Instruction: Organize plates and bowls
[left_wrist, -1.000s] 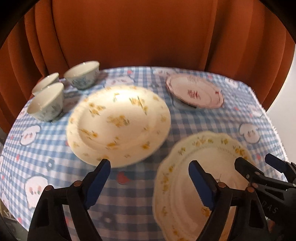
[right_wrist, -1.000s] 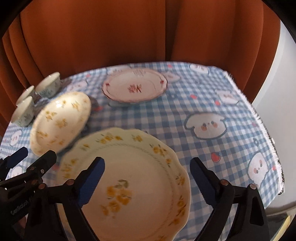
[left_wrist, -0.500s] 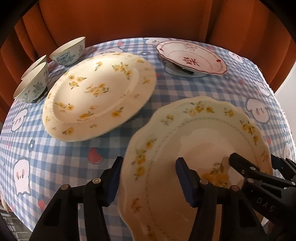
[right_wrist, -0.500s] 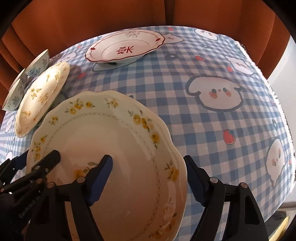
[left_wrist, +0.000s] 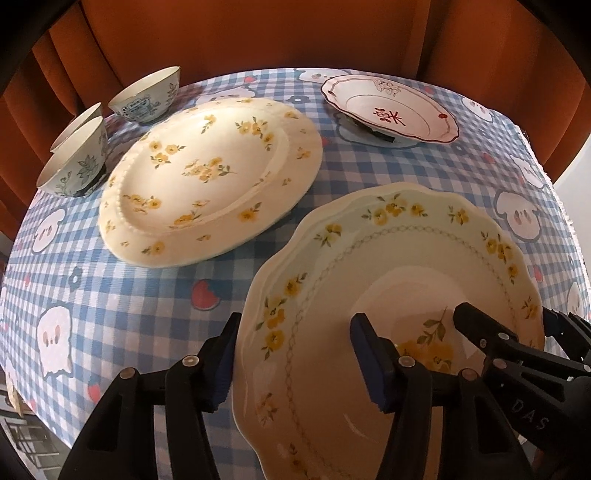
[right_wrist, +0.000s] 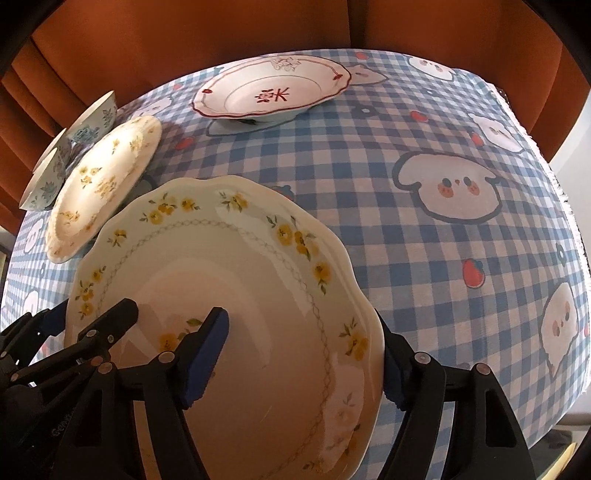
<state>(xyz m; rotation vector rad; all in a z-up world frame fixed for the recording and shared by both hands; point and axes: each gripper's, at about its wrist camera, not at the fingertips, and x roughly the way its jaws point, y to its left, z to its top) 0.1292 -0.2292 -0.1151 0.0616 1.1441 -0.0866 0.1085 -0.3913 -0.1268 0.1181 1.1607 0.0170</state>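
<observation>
Both grippers on the scalloped plate (left_wrist: 399, 280)!
It faces up, empty; left gripper (left_wrist: 295, 354) clamped on its rim, right gripper (right_wrist: 303, 354) closing across the opposite edge.

Glossy glazed plates (left_wrist: 388, 280); matt woven tablecloth (right_wrist: 406, 177); probably velvet curtain (left_wrist: 258, 33).

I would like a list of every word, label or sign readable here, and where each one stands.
"DAS": on the right gripper, whose jaws are closing with the scalloped plate rim between them.
"Gen": on the left gripper; the rest is unreadable.
Red sign in the red-rimmed plate: not readable as a word.
Blue emblem on the bowl: too small.
</observation>
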